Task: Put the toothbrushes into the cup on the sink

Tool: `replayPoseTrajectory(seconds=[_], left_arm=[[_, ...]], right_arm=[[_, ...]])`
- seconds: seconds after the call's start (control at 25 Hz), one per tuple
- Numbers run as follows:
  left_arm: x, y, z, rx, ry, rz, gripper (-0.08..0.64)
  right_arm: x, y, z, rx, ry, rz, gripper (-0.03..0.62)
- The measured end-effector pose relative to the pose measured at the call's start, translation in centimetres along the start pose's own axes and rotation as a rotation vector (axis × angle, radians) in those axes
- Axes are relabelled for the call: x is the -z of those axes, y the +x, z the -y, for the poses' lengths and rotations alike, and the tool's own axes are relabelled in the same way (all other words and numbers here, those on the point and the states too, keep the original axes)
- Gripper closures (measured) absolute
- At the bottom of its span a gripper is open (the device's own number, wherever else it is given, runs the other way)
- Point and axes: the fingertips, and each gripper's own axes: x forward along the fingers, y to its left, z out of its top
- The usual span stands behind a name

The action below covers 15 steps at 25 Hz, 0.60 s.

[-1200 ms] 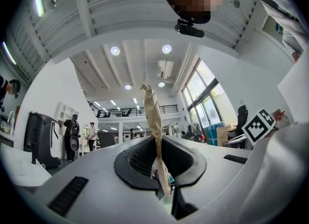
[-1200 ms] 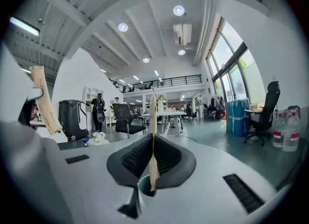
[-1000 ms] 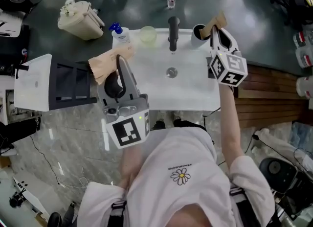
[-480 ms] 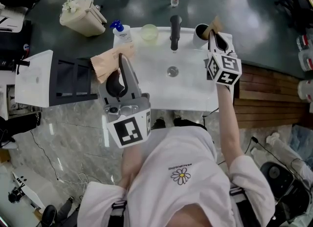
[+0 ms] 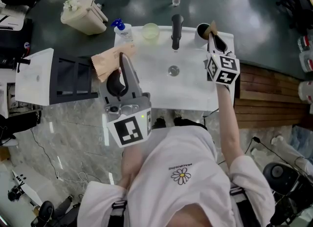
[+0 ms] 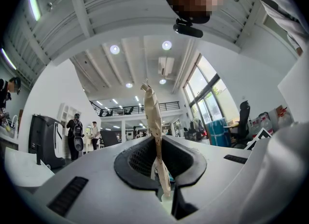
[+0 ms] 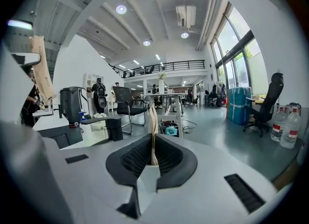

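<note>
Left tongs (image 6: 157, 146): closed on a paper-wrapped toothbrush (image 6: 153, 117), held at the sink's (image 5: 190, 86) 9 o'clock edge.
Right tongs (image 7: 152, 153): closed on a second wrapped toothbrush (image 7: 153, 121), beside the cup (image 5: 199, 33).

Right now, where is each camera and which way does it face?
Head view: on the person's head, looking down at the sink; shows the shirt, right forearm, left gripper and right gripper.
Left gripper view: on the left gripper, tilted up at the ceiling; shows jaws shut on a wrapped toothbrush, and the person's head.
Right gripper view: on the right gripper, facing level toward an office chair; jaws shut on a second wrapped toothbrush.
Shared: the head view shows both toothbrushes too.
</note>
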Motion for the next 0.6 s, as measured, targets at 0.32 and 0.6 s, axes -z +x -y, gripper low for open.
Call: replayPoseTrajectory(seconds=[0.32, 0.6], left_arm=[[0.0, 0.1, -0.1, 0.005, -0.002, 0.004, 0.523], [-0.7, 0.2, 0.1, 0.023, -0.004, 0.041, 0.523]], right_arm=[[-1.5, -0.3, 0.1, 0.007, -0.011, 0.030, 0.577], [-6.1, -2.0, 0.6, 0.064, -0.105, 0.132, 0.577]])
